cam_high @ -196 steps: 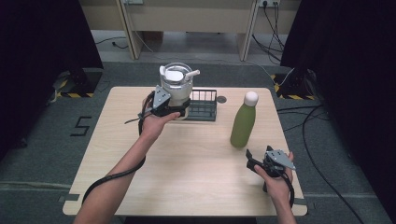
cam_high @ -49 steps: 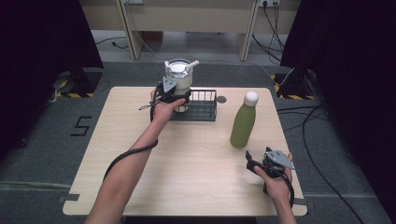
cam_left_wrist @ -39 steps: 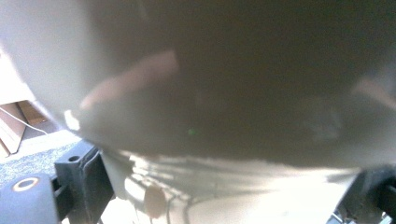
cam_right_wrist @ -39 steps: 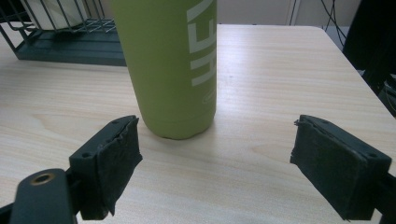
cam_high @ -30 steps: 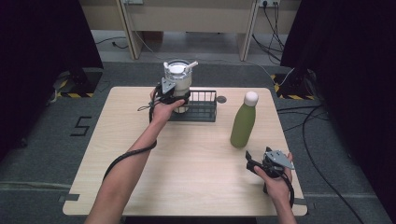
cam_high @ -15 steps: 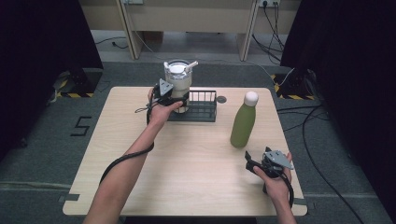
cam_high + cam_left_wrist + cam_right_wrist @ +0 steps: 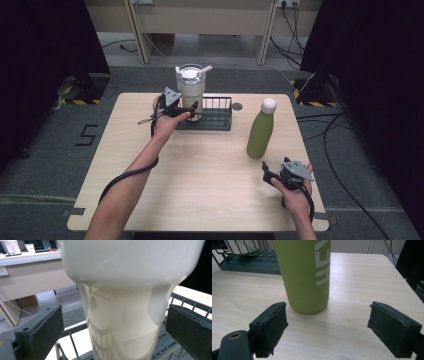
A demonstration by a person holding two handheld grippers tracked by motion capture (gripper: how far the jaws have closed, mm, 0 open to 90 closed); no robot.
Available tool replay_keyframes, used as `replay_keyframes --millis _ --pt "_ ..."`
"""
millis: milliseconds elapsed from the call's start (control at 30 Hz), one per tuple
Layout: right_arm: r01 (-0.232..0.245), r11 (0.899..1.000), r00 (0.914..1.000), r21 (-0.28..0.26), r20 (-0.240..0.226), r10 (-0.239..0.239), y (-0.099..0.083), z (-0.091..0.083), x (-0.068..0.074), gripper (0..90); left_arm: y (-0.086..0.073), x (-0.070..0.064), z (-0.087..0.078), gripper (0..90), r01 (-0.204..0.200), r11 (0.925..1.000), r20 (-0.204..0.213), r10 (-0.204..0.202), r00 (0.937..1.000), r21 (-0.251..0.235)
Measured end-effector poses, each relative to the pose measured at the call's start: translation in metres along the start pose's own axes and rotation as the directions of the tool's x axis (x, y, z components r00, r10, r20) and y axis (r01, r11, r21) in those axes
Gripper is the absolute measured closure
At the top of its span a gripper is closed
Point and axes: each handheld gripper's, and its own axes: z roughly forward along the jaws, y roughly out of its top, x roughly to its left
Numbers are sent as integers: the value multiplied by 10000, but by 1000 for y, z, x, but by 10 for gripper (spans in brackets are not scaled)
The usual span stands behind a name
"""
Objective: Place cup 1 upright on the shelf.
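The left gripper (image 7: 186, 108) sits at the far left end of the rack (image 7: 220, 118), its jaws spread apart on either side of the narrow lower part of the tumbler (image 7: 191, 90). In the left gripper view the 2 pads (image 7: 47, 333) stand off from the tumbler (image 7: 125, 310) with gaps on both sides, so nothing is clamped. That view cuts off the tumbler's top and its base, and whether the base rests on the rack wires (image 7: 175, 340) cannot be told. From the high view the tumbler stands upright, long axis vertical, lid up, with a straw (image 7: 204, 71) leaning toward the right. Its lower part is hidden there behind the hand and gripper. Further right, the green bottle (image 7: 261, 131) stands upright on the table (image 7: 200, 185), white cap on top, well apart from the rack. The right gripper (image 7: 267, 176) is held near the table's near right corner, jaws wide apart and holding nothing; its view shows the bottle (image 7: 304, 277) ahead between the pads (image 7: 274, 327), its top cut off.
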Motion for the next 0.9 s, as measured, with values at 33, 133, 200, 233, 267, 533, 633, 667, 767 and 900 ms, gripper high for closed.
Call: replay_keyframes --millis 33,133,200,233,267,533,633,667,767,900 --pt "-8 10000 10000 6 -13 8 0 0 0 149 1 0 -2 10 -8 10000 21 8 10000 -20" --pt "6 10000 10000 -13 -2 -6 0 0 1 149 1 -1 -8 10 -13 10000 60 14 10000 -74" --pt "-43 10000 10000 -20 14 43 1 -1 1 149 1 -1 -12 9 -22 10000 120 22 9999 -45" --pt "-20 10000 10000 -41 25 20 1 -1 1 148 1 -1 -15 8 -44 10000 129 44 9999 -44" --pt "-29 10000 10000 -42 27 30 1 -1 1 149 0 -1 -18 8 -44 10000 168 45 9998 -69" --pt "-81 9999 10000 -92 -14 80 2 -2 -1 148 -4 0 -36 0 -182 9998 278 183 9994 -58" --pt "-98 9998 9999 -144 29 98 3 -3 -1 149 -4 -1 -42 0 -209 9998 284 211 9994 -77" --pt "-117 9998 9999 -186 34 118 4 -3 -1 149 -4 -1 -44 0 -207 9997 277 210 9994 -105" --pt "-85 9994 10000 -346 3 85 8 -4 1 148 -5 -1 -49 0 -271 9996 307 274 9992 -117" --pt "-44 9994 10000 -338 -26 43 9 -4 3 148 -7 0 -52 0 -283 9996 320 285 9991 -61"
